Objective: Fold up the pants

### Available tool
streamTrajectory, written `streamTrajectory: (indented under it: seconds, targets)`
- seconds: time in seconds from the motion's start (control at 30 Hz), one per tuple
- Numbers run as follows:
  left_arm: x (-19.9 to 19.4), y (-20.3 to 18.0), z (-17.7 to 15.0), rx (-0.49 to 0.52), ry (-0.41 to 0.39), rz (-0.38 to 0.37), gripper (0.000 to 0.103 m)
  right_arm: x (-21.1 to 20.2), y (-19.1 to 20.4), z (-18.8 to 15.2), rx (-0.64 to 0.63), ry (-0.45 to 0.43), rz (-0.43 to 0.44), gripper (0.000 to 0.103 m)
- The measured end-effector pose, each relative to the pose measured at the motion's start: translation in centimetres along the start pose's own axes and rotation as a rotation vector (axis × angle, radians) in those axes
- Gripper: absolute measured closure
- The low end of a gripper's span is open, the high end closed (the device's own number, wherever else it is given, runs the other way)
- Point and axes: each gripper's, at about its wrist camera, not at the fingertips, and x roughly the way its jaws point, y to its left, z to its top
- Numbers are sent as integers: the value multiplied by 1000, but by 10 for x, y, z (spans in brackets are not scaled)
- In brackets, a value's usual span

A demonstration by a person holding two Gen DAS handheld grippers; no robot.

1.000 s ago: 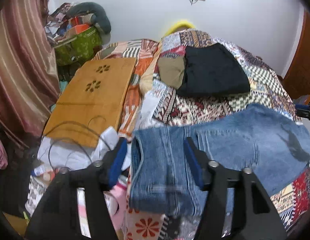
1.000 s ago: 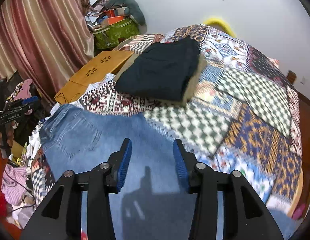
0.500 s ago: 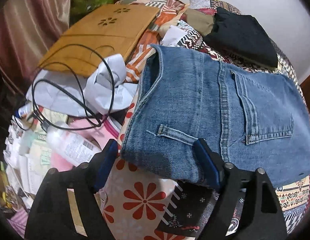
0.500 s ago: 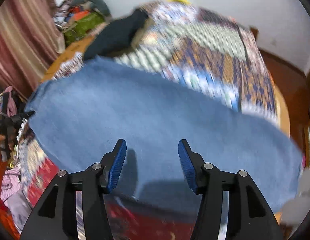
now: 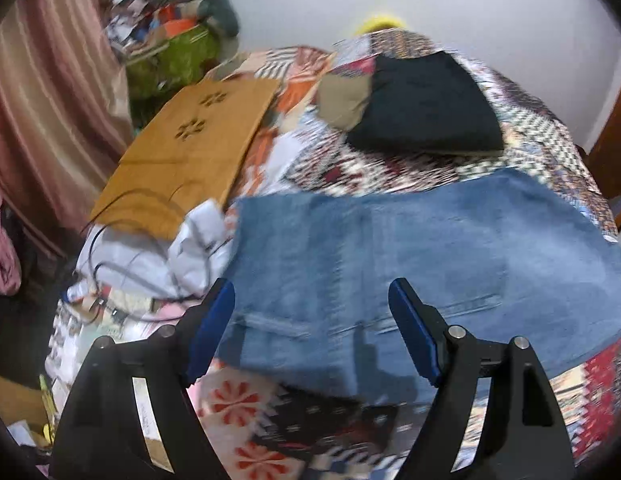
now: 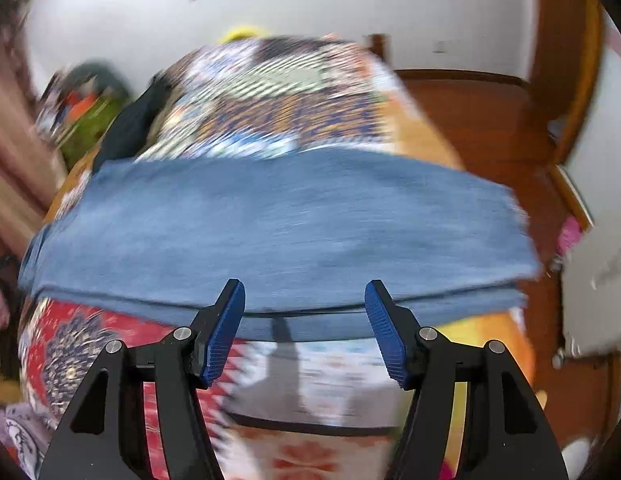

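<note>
No legible writing; jeans (image 5: 410, 256) flat on bed, left jaws wide, right jaws opening, both empty.

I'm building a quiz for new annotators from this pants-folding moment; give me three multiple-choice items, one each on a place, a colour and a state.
1. Where do the jeans lie?
A. on the patterned bedspread
B. on the wooden board
C. on the floor

2. What colour is the folded garment farther up the bed?
A. white
B. black
C. red

3. What does the left gripper hold?
A. the jeans
B. a cable
C. nothing

Answers: 1 A, bedspread shows all round the denim. 2 B, it is plainly black. 3 C, its pads stand apart, pressing nothing.
</note>
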Motion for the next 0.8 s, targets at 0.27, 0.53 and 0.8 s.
streamTrajectory:
  seconds: [0.27, 0.53, 0.8]
  targets:
    - [30, -39, -3, 8, 77, 20, 23, 0, -114, -7, 289, -53, -118, 44]
    - [61, 6, -12, -83, 136, 156, 23, 49, -157, -3, 484, -10, -57, 44]
    - [83, 28, -22, -138, 170, 199, 23, 61, -150, 1, 487, -52, -14, 80]
